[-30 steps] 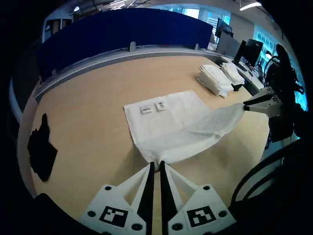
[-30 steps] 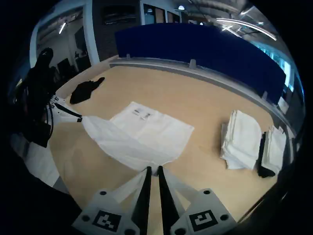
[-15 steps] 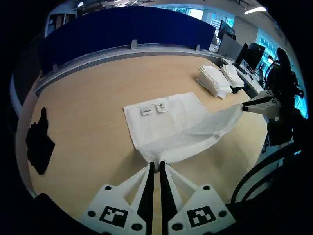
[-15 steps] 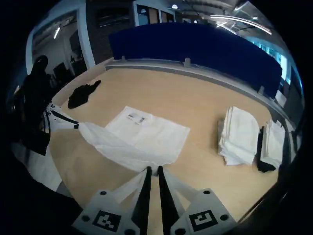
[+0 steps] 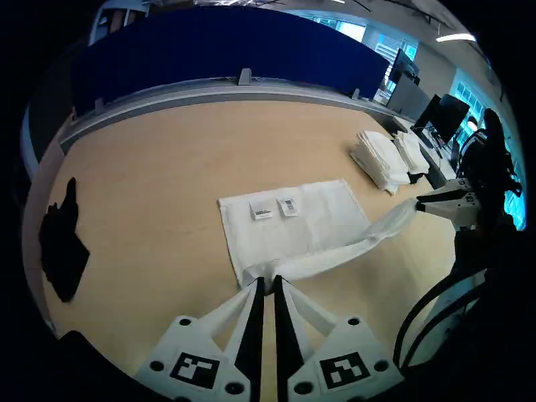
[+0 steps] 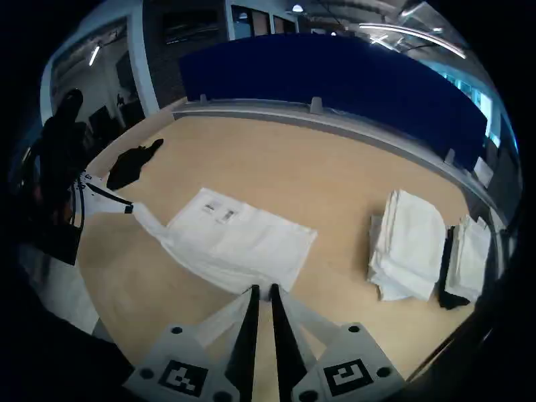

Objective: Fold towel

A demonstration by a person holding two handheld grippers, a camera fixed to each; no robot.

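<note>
A white towel with two small labels lies spread on the wooden table. Its near edge is lifted and pulled taut between both grippers. My left gripper is shut on one near corner of the towel. That same gripper shows at the left of the right gripper view, pinching that corner. My right gripper is shut on the other near corner of the towel. It appears again at the right of the left gripper view as the right gripper, holding the stretched edge.
Two stacks of folded white towels sit to the right, with a dark item between them. A black cloth lies at the table's left side. A blue partition runs along the far edge. Monitors stand beyond.
Both grippers have risen and pulled apart, so the lifted edge has stretched from a wide sagging flap into a narrow taut band. The towel's flat part lies farther away.
</note>
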